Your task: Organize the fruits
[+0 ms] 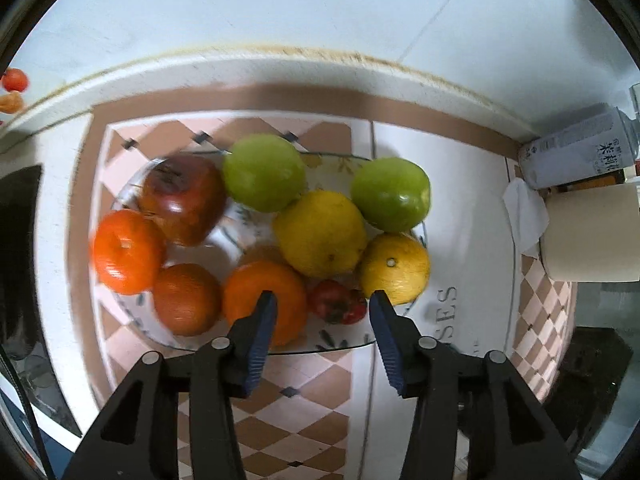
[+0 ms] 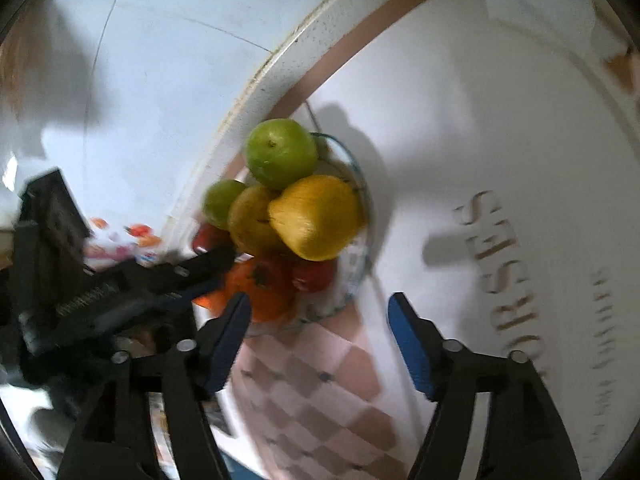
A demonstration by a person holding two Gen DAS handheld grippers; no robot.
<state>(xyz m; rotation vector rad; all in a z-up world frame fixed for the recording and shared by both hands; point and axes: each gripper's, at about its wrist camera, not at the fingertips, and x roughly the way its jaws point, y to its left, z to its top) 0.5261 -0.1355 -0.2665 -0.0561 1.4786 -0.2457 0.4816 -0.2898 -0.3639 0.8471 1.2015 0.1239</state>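
A glass plate (image 1: 320, 349) on a patterned tablecloth holds a pile of fruit. In it are two green apples (image 1: 264, 172), two yellow citrus fruits (image 1: 320, 232), a dark red apple (image 1: 182, 200), several oranges (image 1: 128, 250) and a small red fruit (image 1: 338, 302). My left gripper (image 1: 324, 300) hangs open over the plate's near edge, pointing steeply down. The small red fruit lies below the gap between its blue pads (image 1: 264, 332), untouched. In the right wrist view the same plate (image 2: 360, 272) lies ahead of my right gripper (image 2: 320, 300), which is open and holds nothing. The left gripper (image 2: 192, 276) reaches in from the left.
A white ledge (image 1: 280, 68) and pale wall run behind the plate. To the right stand a grey can (image 1: 576, 148), a cream cylinder (image 1: 592, 232) and a crumpled tissue (image 1: 524, 212). The tablecloth (image 2: 460, 160) bears brown lettering. A dark object (image 1: 20, 240) sits at the left.
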